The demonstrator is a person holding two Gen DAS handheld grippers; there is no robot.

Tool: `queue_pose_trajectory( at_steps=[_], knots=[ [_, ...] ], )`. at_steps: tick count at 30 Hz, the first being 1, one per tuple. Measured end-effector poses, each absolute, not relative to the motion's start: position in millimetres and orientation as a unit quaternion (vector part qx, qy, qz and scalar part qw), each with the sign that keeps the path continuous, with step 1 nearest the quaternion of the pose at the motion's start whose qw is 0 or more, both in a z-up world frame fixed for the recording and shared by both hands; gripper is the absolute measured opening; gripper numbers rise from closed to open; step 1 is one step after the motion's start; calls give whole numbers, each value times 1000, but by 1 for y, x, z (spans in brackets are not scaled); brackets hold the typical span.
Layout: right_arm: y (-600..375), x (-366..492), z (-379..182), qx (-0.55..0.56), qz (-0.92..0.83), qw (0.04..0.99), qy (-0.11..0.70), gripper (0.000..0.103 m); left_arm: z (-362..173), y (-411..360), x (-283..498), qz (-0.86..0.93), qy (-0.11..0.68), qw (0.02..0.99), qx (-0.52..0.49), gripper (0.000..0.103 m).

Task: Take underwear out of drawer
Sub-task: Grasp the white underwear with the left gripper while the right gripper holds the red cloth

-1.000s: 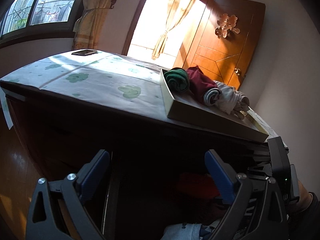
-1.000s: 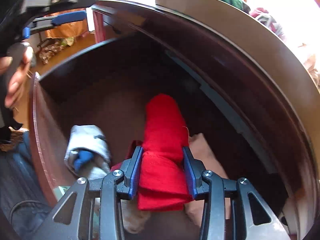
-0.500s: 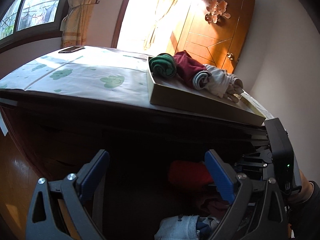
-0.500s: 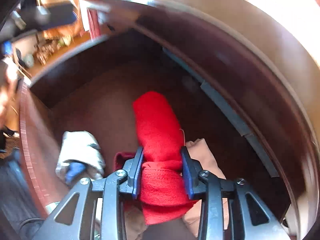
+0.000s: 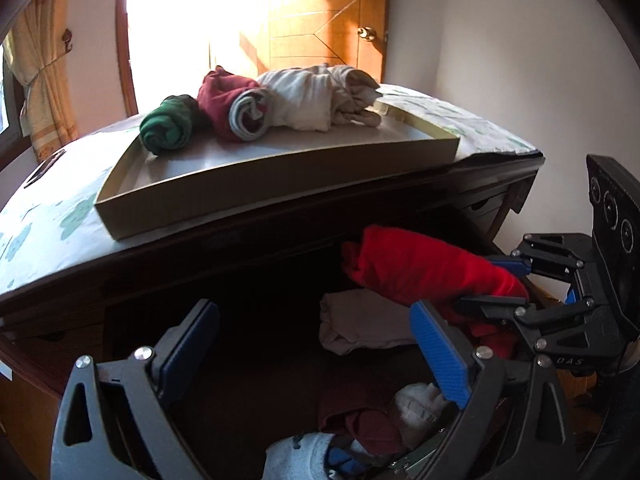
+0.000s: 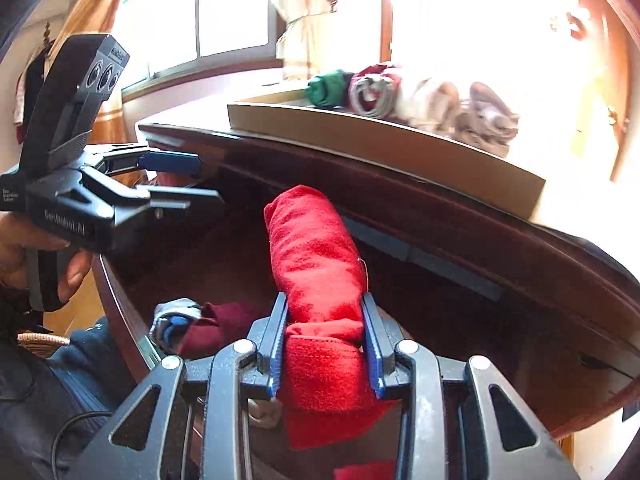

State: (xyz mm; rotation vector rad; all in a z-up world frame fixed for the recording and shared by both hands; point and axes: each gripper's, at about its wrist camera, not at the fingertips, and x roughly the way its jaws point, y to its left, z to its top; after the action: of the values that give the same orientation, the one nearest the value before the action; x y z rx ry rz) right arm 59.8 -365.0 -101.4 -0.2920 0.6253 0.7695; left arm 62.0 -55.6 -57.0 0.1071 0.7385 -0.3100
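A red rolled underwear (image 6: 316,248) is lifted above the open dark wooden drawer (image 6: 116,280). My right gripper (image 6: 324,304) is shut on its near end, the jaws still closing in as the blue pads press both sides. In the left wrist view the same red roll (image 5: 420,264) hangs over the drawer at right, with the right gripper (image 5: 496,284) clamped on it. My left gripper (image 5: 312,316) is open and holds nothing, over the drawer's dark left part. It also shows in the right wrist view as the left gripper (image 6: 192,179), held by a hand (image 6: 16,256).
Inside the drawer lie a beige folded piece (image 5: 360,324), a maroon piece (image 5: 368,424) and a white-and-blue one (image 5: 296,456). On the dresser top, a shallow tray (image 5: 280,176) holds green (image 5: 168,128), maroon (image 5: 224,100) and pale (image 5: 300,96) rolls. A wooden door (image 5: 320,20) stands behind.
The right gripper tightened on the red roll and lifted it up out of the drawer. The left gripper swung right and rolled, so the tray now sits centre.
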Motion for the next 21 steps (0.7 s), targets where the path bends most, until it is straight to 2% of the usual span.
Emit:
queue_pose_trajectory(
  at_steps=[4, 10, 15, 21],
  knots=[
    [-387, 63, -101, -113, 349, 882, 294, 35, -64, -93, 73, -181, 378, 898, 131, 98],
    [-415, 78, -108, -80, 317, 898, 294, 36, -73, -131, 92, -236, 414, 862, 174, 97],
    [-424, 90, -117, -52, 292, 906, 302, 35, -87, -153, 101, -273, 440, 827, 220, 91],
    [-432, 97, -118, -39, 281, 910, 303, 36, -106, -174, 107, -307, 460, 785, 278, 90]
  ],
)
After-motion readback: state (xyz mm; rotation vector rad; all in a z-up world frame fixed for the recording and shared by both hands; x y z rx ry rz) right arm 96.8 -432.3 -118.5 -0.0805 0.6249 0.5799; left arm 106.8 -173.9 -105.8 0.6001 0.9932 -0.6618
